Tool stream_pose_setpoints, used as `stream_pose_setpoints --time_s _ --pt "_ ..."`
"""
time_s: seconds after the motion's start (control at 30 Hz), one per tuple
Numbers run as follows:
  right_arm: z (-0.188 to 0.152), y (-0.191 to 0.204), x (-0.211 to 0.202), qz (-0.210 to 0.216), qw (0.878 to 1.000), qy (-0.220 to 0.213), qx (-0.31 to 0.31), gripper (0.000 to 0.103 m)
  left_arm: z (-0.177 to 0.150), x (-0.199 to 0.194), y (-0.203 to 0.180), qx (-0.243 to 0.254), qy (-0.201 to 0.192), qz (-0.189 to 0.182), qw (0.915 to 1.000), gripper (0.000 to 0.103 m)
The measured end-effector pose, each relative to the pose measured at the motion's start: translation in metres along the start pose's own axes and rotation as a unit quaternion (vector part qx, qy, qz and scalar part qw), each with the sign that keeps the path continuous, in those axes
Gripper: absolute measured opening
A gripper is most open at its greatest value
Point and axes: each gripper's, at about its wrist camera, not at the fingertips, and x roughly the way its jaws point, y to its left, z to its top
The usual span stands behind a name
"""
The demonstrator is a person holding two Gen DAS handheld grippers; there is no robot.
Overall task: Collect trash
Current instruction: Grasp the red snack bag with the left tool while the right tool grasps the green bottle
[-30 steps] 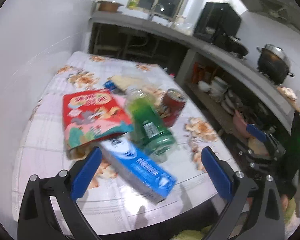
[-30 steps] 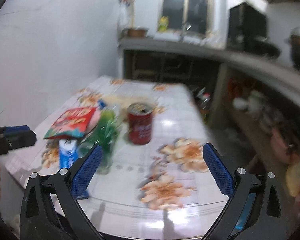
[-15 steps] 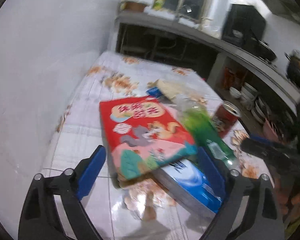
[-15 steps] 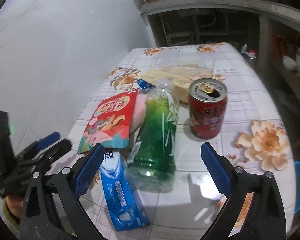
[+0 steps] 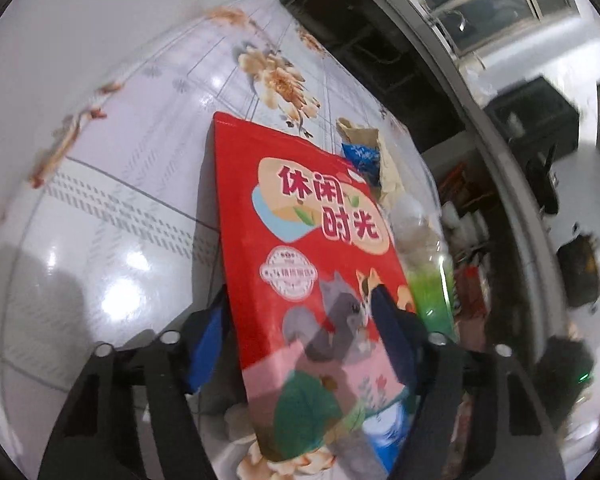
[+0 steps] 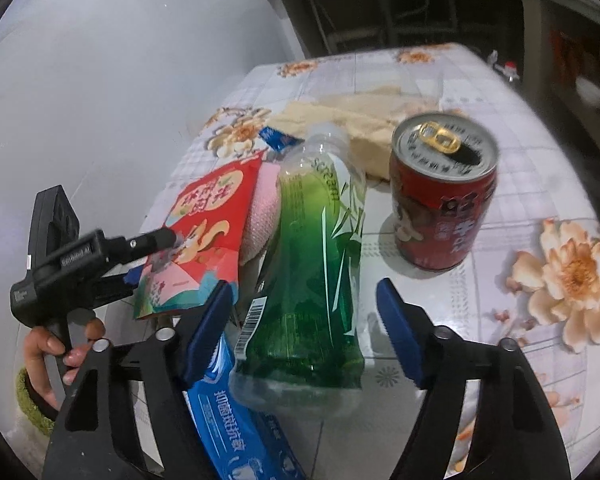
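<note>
Straddling snack bag [image 5: 312, 248], left fingers [image 5: 204, 344].

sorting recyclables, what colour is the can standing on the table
Red, with a silver top and gold pull tab: the can shows best in the right wrist view.

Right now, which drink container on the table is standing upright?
The red can, opened at the top. The green bottle beside it lies on its side between the right gripper's fingers.

Snack bag [image 5: 312, 248]: red, pink-and-green base, cartoon squirrel. Bottle [image 6: 320, 256]: clear, green label with leaf print. Can [image 6: 440, 200]: red, silver top, gold tab. Box [image 6: 236, 424]: blue, white lettering. Tablecloth [image 6: 512, 208]: pale grid, peach flowers. Gripper pads [image 6: 400, 332]: blue.
</note>
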Motion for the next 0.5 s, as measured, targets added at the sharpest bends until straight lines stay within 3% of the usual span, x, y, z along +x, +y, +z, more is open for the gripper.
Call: stream_pose_setpoints --time_s 0.07,0.23,0.5 --pt "0.0 -0.002 0.005 0.003 1.0 0.009 0.006 0.058 0.004 0.001 0.004 -0.013 -0.003 -0.012 0.9998 0.057" --pt "0.001 -0.004 0.011 0.009 1.0 0.016 0.014 0.058 0.007 0.004 0.007 -0.023 -0.008 -0.03 0.9992 0.035" --pt "0.009 -0.002 0.019 0.006 1.0 0.024 0.016 0.058 0.007 -0.006 -0.005 0.004 -0.029 -0.058 0.9979 0.014"
